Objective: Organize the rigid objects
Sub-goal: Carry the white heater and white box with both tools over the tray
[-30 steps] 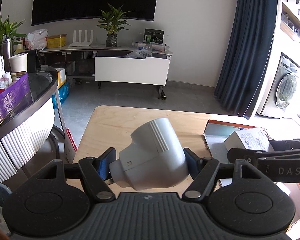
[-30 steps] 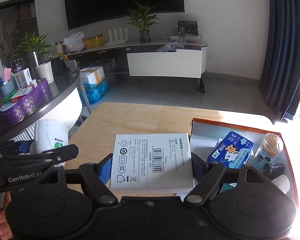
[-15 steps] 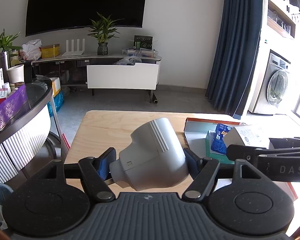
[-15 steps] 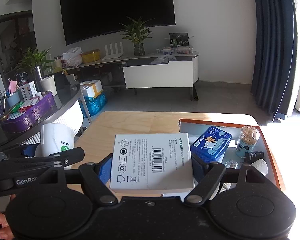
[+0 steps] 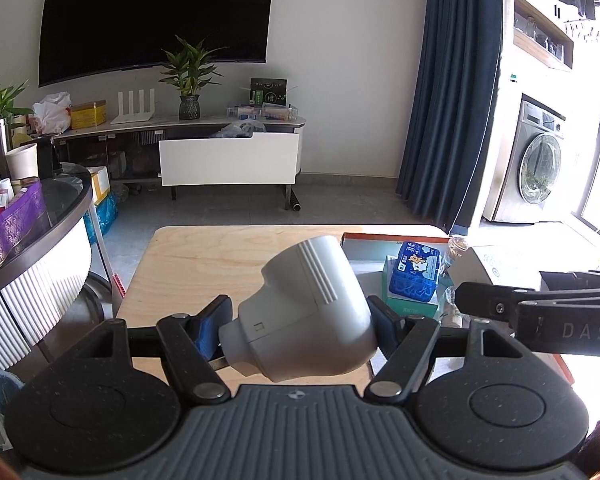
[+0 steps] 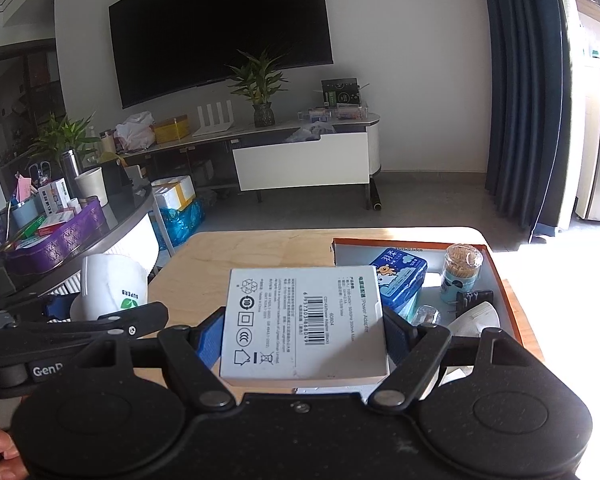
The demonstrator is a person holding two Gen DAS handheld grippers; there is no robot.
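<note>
The left gripper (image 5: 300,326) is clamped on a white plastic device (image 5: 304,316), its blue pads pressing either flank. The device's long axis runs diagonally: the narrow stepped end points back and to the gripper's left, the broad ribbed end rises forward and to the right, above the wooden table (image 5: 220,256).

The right gripper (image 6: 304,338) grips a flat white adapter box (image 6: 304,324) by its two side edges. The box lies nearly level, printed face up, long axis pointing straight ahead along the fingers, the barcode text running lengthwise.

Ahead and to the right of both tools sits an orange-rimmed tray (image 6: 504,280) on the table. It holds a blue tissue pack (image 6: 404,280), a jar of toothpicks (image 6: 462,270), a black clip (image 6: 474,300) and a white rounded item (image 6: 476,320) at its near end. From the right wrist, the device shows to the left, bearing a green leaf logo.
</note>
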